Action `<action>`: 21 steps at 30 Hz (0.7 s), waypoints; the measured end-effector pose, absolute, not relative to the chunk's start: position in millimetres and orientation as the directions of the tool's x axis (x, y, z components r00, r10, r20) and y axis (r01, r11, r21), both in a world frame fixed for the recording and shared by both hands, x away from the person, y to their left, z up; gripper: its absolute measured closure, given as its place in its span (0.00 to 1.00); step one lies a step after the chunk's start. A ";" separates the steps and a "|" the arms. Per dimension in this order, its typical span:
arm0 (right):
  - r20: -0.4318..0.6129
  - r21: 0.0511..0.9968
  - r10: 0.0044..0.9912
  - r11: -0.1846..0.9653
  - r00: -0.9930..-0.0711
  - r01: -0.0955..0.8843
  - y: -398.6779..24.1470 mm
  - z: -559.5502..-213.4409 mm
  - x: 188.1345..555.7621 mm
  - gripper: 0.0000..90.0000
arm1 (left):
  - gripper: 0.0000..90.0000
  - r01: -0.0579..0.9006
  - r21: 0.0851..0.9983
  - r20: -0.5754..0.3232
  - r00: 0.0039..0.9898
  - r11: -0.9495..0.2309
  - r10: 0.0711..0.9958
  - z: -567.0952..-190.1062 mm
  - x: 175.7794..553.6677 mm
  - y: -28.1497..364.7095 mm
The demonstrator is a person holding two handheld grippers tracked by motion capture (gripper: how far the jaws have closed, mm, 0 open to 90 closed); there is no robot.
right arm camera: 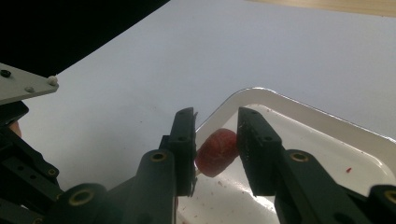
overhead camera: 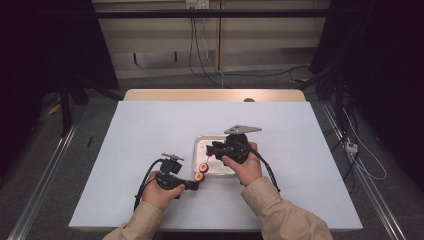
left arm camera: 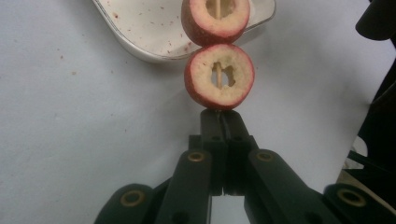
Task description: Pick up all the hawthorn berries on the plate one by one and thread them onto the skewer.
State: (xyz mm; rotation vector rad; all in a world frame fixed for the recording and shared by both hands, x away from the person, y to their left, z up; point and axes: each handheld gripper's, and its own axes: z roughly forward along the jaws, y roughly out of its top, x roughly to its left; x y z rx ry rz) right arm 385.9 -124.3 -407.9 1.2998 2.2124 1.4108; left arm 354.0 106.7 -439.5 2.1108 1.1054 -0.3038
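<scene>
The white tray (right arm camera: 299, 105) lies under and ahead of the right claw (right arm camera: 215, 144), its floor speckled with red crumbs; in the left gripper view its rim (left arm camera: 140, 51) sits just beyond the left claw (left arm camera: 223, 122). On the skewer (left arm camera: 216, 74) ride 2 cored fruit pieces (left arm camera: 219, 77), round, with red skin, pale yellow flesh and a hollow middle through which the thin wooden stick shows. They sit one behind the other, right in front of the left claw's tips. The left claw's jaws are fully closed, pinching the skewer's near end. The right claw is partly open, and a 3rd fruit (right arm camera: 217, 151), small, red and oval, sits between its pads, which touch both its sides, over the tray's near corner.
</scene>
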 end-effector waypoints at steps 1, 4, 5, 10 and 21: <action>0.267 0.813 0.765 0.147 -0.586 0.563 -124.3 -408.1 386.2 0.76 | 1.00 0.787 0.497 -0.501 0.605 -0.366 0.619 -439.6 353.8 106.5; 0.317 0.809 0.758 0.097 -0.570 0.579 -129.3 -407.5 388.2 0.82 | 1.00 0.776 0.526 -0.487 0.611 -0.348 0.624 -437.7 353.1 107.6; 0.327 0.809 0.756 0.087 -0.567 0.582 -130.2 -407.4 388.5 0.82 | 1.00 0.772 0.534 -0.483 0.613 -0.344 0.626 -435.4 352.4 107.6; 0.342 0.802 0.751 0.082 -0.566 0.592 -129.1 -408.2 388.1 0.74 | 1.00 0.775 0.537 -0.488 0.607 -0.332 0.627 -436.2 353.5 108.1; 0.419 0.767 0.762 -0.005 -0.493 0.642 -129.8 -412.1 393.3 0.56 | 1.00 0.762 0.559 -0.482 0.620 -0.328 0.619 -435.2 352.4 105.1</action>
